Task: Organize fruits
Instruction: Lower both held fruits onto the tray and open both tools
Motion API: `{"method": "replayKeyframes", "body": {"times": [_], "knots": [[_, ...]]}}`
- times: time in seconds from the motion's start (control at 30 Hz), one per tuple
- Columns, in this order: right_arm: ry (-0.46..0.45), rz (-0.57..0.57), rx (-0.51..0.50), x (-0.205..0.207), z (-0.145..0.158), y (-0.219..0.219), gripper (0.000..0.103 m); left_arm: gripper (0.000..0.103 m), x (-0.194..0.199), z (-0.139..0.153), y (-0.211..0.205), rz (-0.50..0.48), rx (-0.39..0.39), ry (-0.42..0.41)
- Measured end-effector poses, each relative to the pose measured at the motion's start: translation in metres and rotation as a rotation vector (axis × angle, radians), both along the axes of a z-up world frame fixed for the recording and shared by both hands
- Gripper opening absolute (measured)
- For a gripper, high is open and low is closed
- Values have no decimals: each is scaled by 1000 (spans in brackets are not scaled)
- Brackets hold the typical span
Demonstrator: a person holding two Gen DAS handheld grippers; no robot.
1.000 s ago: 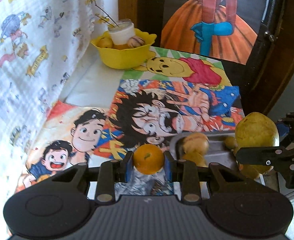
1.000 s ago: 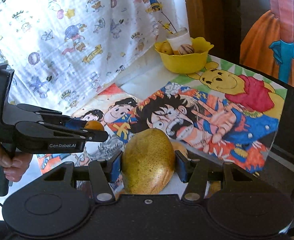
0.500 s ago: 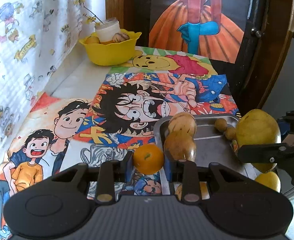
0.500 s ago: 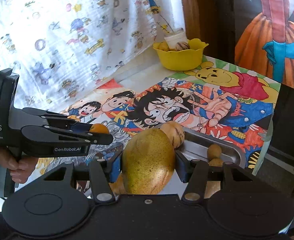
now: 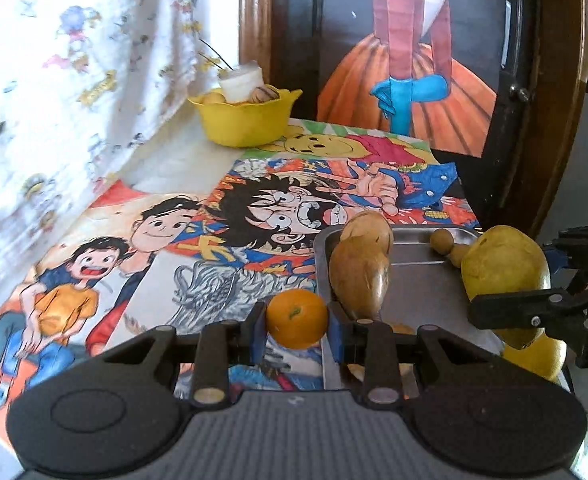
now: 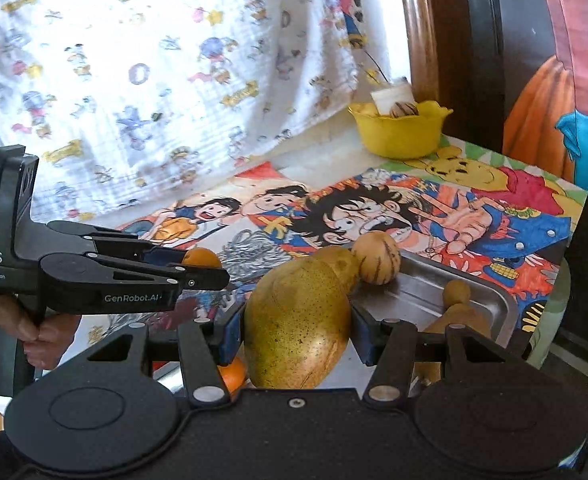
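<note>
You are bringing both grippers down toward the tray (image 5: 422,280): a second ago only its near corner was showing under the left gripper (image 5: 297,322), and now most of its metal floor is lying open ahead of you, with the yellow bowl (image 5: 245,122) sitting farther back on the cartoon mat (image 5: 253,208).

Your left gripper is squeezing the orange (image 5: 297,319) between its blue pads, just above the tray's left rim. Your right gripper (image 6: 298,330) is clamping the mango (image 6: 298,320), hanging over the tray's right side. Neither grip is changing.

Already lying in the tray are two brown fruits (image 5: 360,276) at the left and small round ones (image 5: 448,246) at the far rim; another orange fruit (image 6: 233,374) is peeking out beneath the right gripper.

To my eye you are lining up to set both fruits down, and the bare middle of the tray looks like the free spot. The mango is broad, so watch that it is not rolling into the brown fruits once released.
</note>
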State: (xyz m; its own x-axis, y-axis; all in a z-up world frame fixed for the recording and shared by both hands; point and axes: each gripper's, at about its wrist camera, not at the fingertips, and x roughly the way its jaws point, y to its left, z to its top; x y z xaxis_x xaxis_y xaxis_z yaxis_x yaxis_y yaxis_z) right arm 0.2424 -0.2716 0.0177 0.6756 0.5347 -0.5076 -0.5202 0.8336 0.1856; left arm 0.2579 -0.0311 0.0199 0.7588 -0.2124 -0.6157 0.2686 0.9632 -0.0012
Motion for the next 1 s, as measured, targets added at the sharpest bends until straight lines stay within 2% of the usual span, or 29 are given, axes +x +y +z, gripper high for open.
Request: {"method": "replayKeyframes", "body": {"times": [0.23, 0.5, 0.7, 1.0], "knots": [[-39, -17, -1, -44, -3, 6, 56, 34, -44, -1, 2, 25, 5, -30], [-49, -96, 15, -90, -9, 7, 56, 35, -76, -1, 2, -17, -1, -38], [-42, -150, 5, -105, -18, 3, 56, 35, -87, -3, -7, -34, -1, -44], [16, -232, -11, -104, -47, -3, 56, 35, -89, -25, -30, -78, 28, 5]]}}
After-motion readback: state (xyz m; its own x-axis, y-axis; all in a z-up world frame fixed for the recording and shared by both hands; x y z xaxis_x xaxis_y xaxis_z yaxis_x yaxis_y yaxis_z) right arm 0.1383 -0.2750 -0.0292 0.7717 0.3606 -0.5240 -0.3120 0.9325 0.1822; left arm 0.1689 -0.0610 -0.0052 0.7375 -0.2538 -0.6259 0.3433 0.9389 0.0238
